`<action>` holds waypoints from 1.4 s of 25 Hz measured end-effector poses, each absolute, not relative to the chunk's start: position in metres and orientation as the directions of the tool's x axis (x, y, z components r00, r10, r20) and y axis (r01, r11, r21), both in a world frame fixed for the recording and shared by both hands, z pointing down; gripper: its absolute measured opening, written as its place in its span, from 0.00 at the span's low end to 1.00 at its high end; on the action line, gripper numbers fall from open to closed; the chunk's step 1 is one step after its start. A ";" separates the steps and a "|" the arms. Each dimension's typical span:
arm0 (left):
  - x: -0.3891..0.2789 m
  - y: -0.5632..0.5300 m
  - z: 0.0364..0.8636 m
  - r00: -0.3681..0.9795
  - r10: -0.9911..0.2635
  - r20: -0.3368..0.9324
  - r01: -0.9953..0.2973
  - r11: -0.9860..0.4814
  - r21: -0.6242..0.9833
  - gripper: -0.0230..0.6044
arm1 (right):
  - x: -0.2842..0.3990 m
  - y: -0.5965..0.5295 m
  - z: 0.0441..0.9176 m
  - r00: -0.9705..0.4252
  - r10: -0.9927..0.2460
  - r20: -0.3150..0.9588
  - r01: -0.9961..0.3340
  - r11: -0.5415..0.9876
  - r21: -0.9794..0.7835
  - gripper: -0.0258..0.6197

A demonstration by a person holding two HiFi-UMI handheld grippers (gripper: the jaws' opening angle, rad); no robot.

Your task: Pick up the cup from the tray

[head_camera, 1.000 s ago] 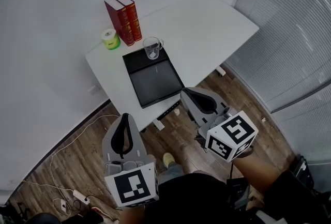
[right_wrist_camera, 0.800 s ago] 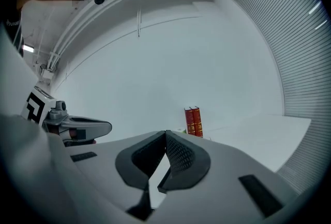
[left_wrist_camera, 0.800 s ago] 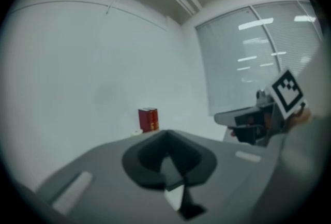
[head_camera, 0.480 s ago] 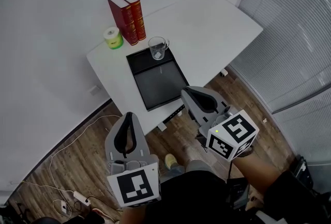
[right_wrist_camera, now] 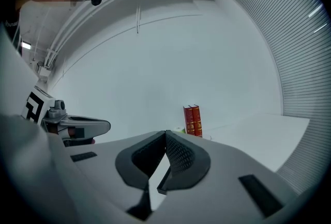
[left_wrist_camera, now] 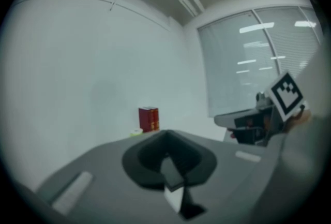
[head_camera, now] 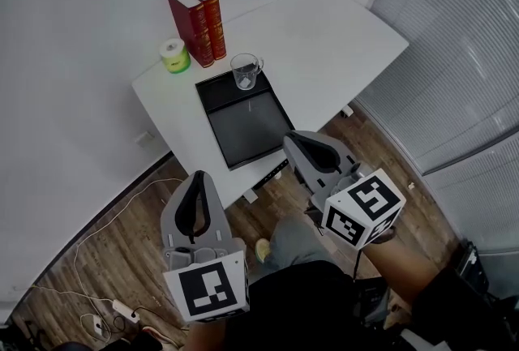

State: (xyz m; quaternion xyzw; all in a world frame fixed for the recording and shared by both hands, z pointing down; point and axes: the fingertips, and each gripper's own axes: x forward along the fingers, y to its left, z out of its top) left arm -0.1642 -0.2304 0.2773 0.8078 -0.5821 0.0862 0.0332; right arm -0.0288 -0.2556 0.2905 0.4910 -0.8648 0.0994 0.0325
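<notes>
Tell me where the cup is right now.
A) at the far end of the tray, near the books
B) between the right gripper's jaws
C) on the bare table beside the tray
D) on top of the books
A: in the head view the cup stands upright at the far end of the black tray, just in front of the two red books.

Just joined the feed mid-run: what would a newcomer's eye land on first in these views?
The red books stand out first, upright at the far left of the white table, with a green roll beside them. Next comes the black tray, with a clear cup on its far end. In the foreground, the left gripper and right gripper are both shut and empty.
</notes>
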 end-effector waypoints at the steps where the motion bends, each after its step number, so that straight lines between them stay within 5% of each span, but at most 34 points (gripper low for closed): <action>1: -0.164 -0.230 0.278 0.310 -0.934 0.175 -0.945 -0.322 -0.047 0.04 | -0.028 -0.255 0.291 -0.514 -0.844 0.154 -0.857 0.497 -0.136 0.06; 35: -0.144 -0.245 0.273 0.346 -0.925 0.159 -0.924 -0.366 -0.114 0.04 | 0.004 -0.270 0.272 -0.466 -0.880 0.094 -0.883 0.457 -0.108 0.06</action>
